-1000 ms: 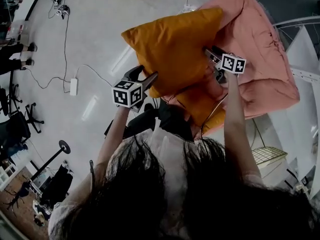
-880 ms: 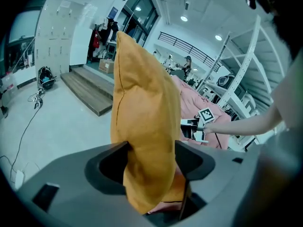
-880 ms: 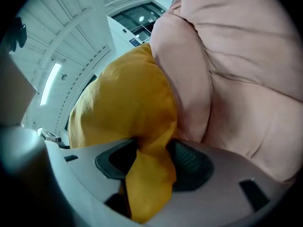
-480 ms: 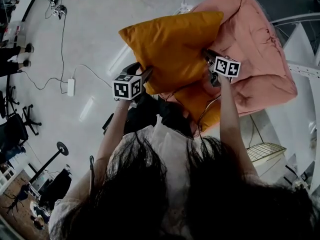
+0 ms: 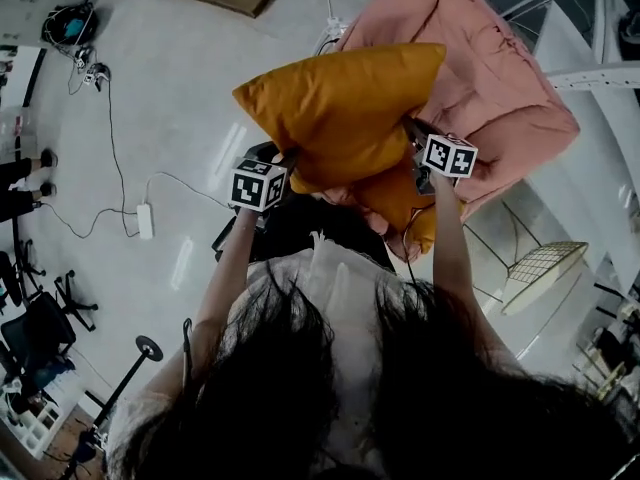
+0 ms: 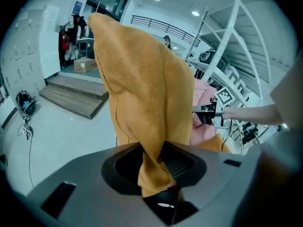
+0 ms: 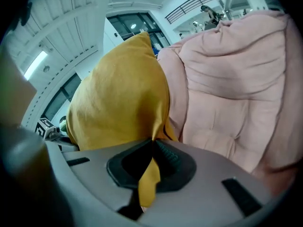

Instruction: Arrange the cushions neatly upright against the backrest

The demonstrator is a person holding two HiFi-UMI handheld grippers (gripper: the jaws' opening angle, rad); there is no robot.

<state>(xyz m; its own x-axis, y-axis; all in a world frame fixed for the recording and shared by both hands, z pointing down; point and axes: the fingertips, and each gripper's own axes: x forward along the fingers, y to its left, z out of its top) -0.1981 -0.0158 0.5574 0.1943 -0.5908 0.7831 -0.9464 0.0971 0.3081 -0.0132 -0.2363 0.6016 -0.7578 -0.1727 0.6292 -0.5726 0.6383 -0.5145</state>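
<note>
Above pink chair [image 5: 500,98], orange cushion [image 5: 345,108] stands upright, long axis spanning both tools. Left tool [image 5: 288,160] and right tool [image 5: 412,130], jaws just closing, clench its lower corners.

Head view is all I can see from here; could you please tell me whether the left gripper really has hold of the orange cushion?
Observer: Yes. The left gripper view shows the left gripper with a bunched corner of the orange cushion between its jaws. They have just been closing and now press on the fabric.
Operator: Thank you. Does the right gripper hold it too?
Observer: It does. The right gripper view shows the right gripper shut on a thin fold at another corner of the cushion, with the pink chair behind it.
</note>
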